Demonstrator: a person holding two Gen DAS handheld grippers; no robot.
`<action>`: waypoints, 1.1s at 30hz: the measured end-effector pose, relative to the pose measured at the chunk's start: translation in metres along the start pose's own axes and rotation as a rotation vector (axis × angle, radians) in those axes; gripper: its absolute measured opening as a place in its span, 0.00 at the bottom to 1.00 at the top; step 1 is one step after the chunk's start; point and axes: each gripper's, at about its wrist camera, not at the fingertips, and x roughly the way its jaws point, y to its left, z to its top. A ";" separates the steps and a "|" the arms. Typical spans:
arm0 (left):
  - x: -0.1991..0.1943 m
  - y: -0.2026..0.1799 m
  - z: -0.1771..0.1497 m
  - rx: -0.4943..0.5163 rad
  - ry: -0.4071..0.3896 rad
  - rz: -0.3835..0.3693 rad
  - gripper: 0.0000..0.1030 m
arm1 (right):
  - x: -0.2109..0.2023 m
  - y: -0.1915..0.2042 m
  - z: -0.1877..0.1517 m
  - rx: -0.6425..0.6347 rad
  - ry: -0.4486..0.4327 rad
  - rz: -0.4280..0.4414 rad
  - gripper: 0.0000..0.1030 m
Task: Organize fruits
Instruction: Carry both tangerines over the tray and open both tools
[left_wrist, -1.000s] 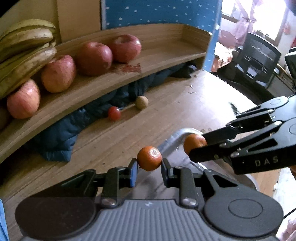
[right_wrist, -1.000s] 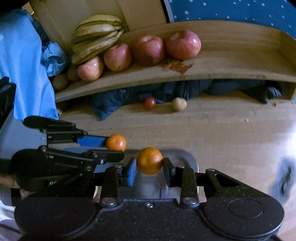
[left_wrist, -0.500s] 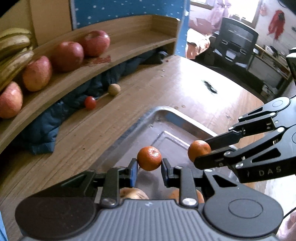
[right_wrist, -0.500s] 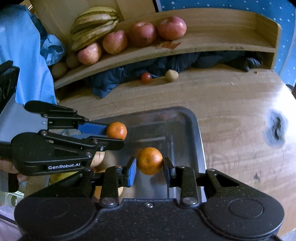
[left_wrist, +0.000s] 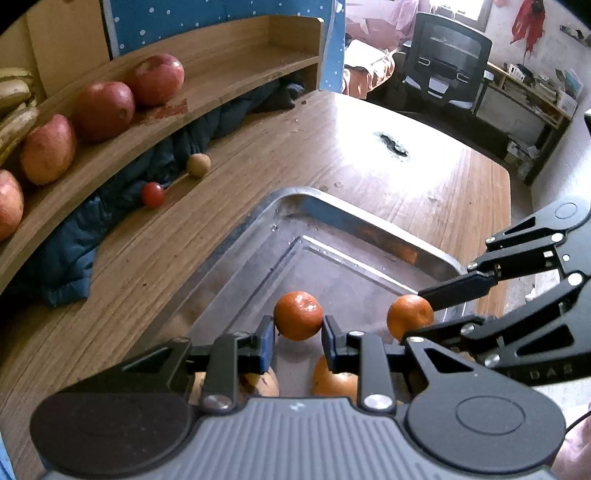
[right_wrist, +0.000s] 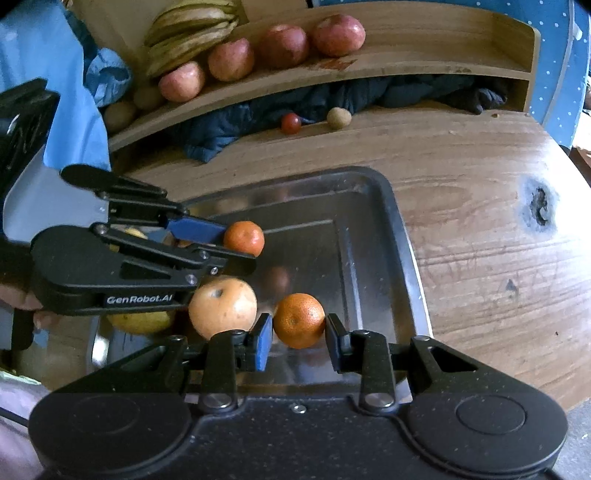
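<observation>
Orange, small and light, one tangerine (left_wrist: 298, 315) is clamped across its middle in the left gripper (left_wrist: 297, 334), another tangerine (right_wrist: 299, 320) in the right gripper (right_wrist: 299, 334), above the metal tray (right_wrist: 399, 236); soft, probably bruisable, peel is squeezed gently.

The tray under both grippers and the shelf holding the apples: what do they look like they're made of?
The tray looks like bare metal, probably steel or aluminium: grey, glossy, with blurred reflections of the fruit on its floor. The shelf looks like light wood or wood-grain laminate: visible grain and a matte finish, with a reddish stain by the apples.
</observation>
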 end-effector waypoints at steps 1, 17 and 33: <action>0.000 0.000 -0.001 -0.002 0.000 0.003 0.29 | 0.000 0.001 -0.001 -0.004 0.002 0.000 0.32; 0.001 -0.001 -0.001 -0.028 0.005 0.025 0.29 | 0.006 0.015 -0.013 -0.055 0.030 -0.013 0.32; -0.005 -0.005 -0.002 -0.068 -0.003 0.052 0.44 | 0.002 0.017 -0.017 -0.071 0.037 -0.020 0.36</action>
